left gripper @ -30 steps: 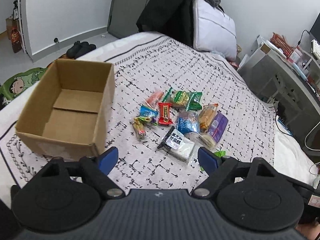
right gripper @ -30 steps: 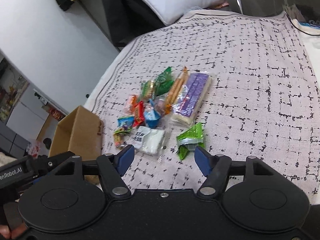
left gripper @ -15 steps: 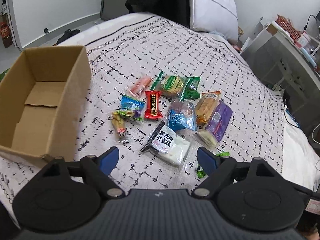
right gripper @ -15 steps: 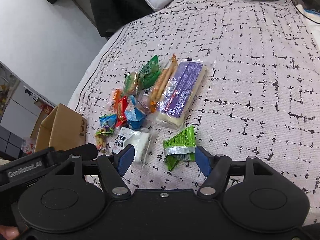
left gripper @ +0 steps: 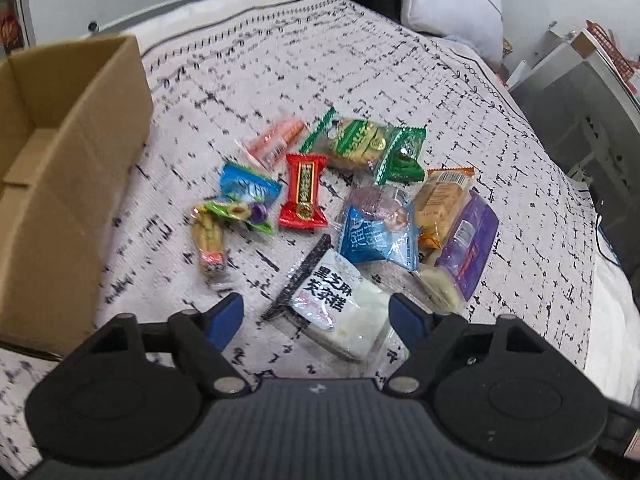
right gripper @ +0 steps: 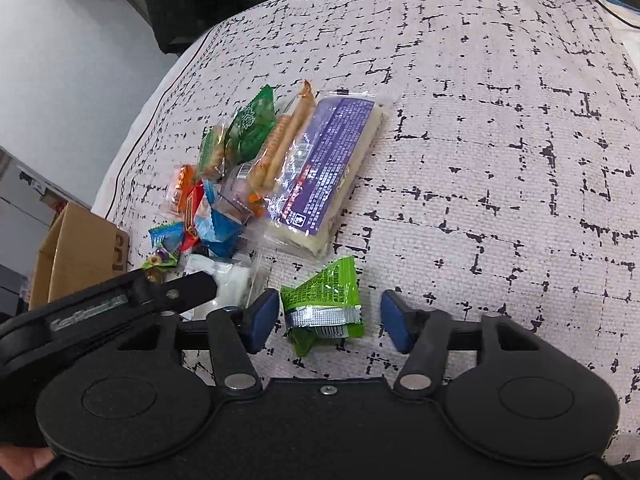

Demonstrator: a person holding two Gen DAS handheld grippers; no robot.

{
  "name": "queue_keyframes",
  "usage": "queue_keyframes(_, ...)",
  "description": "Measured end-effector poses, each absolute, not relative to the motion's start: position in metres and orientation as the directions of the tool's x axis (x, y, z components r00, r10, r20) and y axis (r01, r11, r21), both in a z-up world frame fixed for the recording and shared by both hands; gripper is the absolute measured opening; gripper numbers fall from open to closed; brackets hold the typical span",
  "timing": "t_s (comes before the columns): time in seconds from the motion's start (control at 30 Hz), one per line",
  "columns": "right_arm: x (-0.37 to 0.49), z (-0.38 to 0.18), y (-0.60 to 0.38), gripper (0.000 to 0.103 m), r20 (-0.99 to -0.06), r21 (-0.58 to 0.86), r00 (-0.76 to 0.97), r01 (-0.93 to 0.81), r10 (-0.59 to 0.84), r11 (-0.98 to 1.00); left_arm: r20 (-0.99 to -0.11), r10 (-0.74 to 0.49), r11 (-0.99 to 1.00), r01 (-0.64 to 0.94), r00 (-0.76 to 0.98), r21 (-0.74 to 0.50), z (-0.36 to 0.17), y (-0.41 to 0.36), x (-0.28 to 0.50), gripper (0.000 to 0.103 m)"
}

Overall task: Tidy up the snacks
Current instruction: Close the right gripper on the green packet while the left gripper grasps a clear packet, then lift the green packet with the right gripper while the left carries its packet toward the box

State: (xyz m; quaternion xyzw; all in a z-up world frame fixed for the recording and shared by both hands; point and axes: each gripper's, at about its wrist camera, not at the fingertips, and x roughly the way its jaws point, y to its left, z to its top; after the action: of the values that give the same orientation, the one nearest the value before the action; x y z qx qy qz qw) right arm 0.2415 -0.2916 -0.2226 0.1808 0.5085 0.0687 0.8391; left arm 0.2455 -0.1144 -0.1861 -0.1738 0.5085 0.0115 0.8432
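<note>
In the left wrist view, the left tool is held released above the white sesame-cake packet, with the snack pile spread on the bed and the empty cardboard box just beside it. In the right wrist view, the right tool is spread around the light-green packet. A pick-up is judged in hand; a lowering and a clench are called for next.

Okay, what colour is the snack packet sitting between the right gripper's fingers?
Bright green packet with a silver foil band across it, clearest in the right wrist view.
</note>
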Motion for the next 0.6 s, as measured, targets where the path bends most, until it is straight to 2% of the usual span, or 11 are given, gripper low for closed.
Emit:
queue_keyframes(0.03,0.242,-0.224,-0.290,0.040,-0.829,0.375,0.468,0.062,0.305,0.925,-0.864,-0.161,0.938,-0.198,0.477,-0.285,-0.189,-0.116,0.247,0.076)
queue_keyframes(0.2,0.240,-0.224,-0.288,0.035,-0.823,0.389,0.466,0.048,0.324,0.920,-0.867,-0.183,0.927,-0.212,0.464,-0.309,-0.200,-0.120,0.252,0.068)
queue_keyframes(0.3,0.240,-0.222,-0.289,0.033,-0.816,0.402,0.469,0.044,0.337,0.915,-0.861,-0.206,0.922,-0.203,0.464,-0.330,-0.200,-0.122,0.253,0.054)
queue_keyframes(0.33,0.239,-0.220,-0.290,0.032,-0.813,0.409,0.471,0.041,0.343,0.912,-0.861,-0.207,0.922,-0.201,0.465,-0.330,-0.199,-0.123,0.254,0.043)
queue_keyframes(0.37,0.238,-0.218,-0.290,0.032,-0.805,0.417,0.478,0.033,0.352,0.908,-0.859,-0.206,0.925,-0.193,0.469,-0.328,-0.196,-0.124,0.254,0.039)
queue_keyframes(0.47,0.235,-0.211,-0.291,0.032,-0.787,0.427,0.498,0.014,0.363,0.904,-0.853,-0.199,0.934,-0.169,0.482,-0.313,-0.185,-0.124,0.253,0.031)
queue_keyframes(0.6,0.228,-0.204,-0.292,0.032,-0.772,0.428,0.519,-0.003,0.367,0.904,-0.848,-0.196,0.943,-0.142,0.492,-0.301,-0.168,-0.119,0.250,0.026)
